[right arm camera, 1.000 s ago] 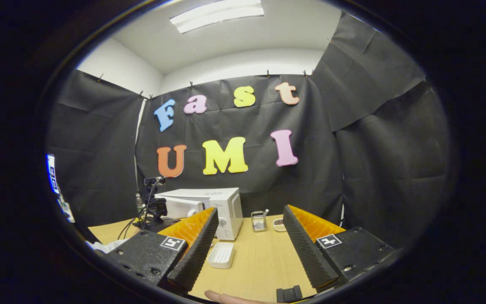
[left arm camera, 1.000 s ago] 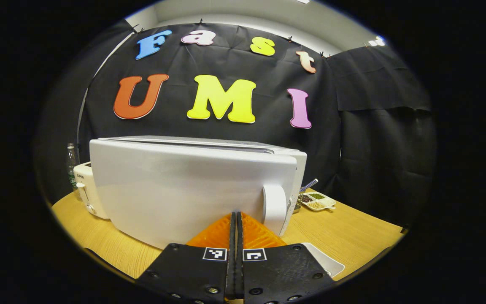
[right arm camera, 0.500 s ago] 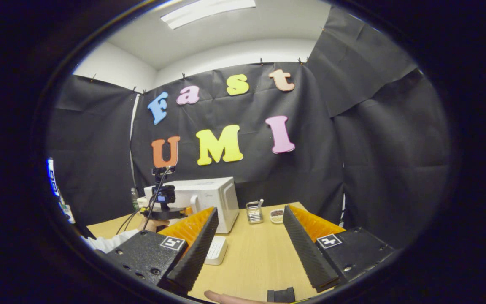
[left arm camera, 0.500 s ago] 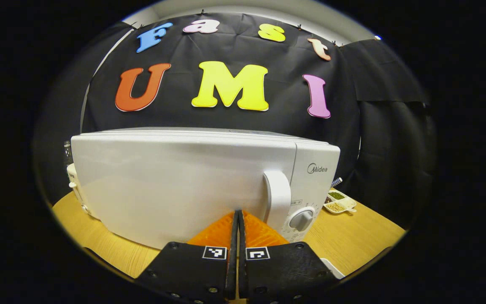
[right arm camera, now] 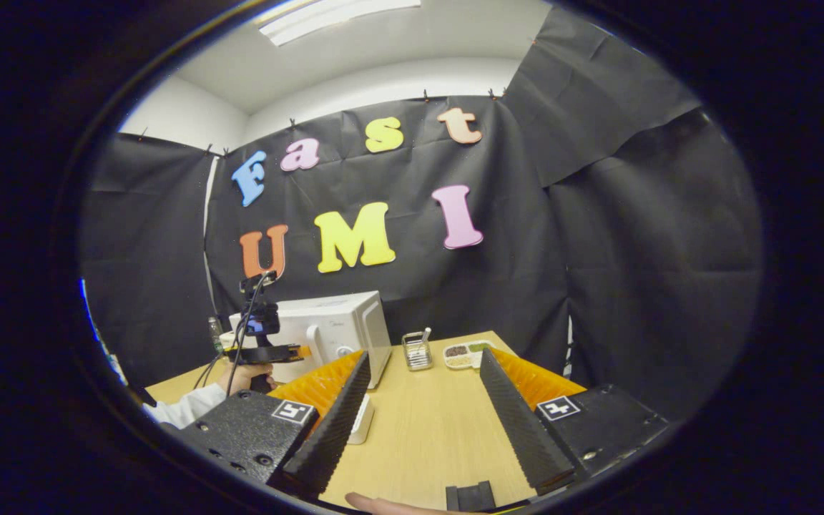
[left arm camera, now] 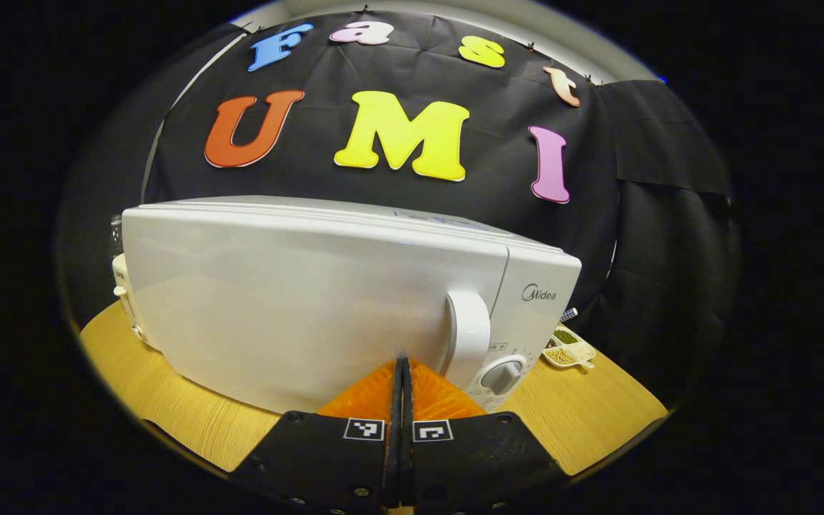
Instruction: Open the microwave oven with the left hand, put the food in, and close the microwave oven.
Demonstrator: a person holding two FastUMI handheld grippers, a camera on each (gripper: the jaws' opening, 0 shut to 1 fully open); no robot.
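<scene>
My left gripper [left arm camera: 399, 368] has its fingers pressed flat together on nothing, tips right at the lower door [left arm camera: 297, 307] of the microwave [left arm camera: 533, 293], just left of the handle [left arm camera: 466, 336]. The door looks shut flush, so I judge closing is about done; to do it well I would press square near the handle side until the latch seats, without shoving the oven along the table [left arm camera: 169, 400]. My right gripper [right arm camera: 419, 386] hangs spread wide and empty over the table, well apart from the microwave. A white tray [right arm camera: 363, 422] lies by its left finger; I cannot see any food
</scene>
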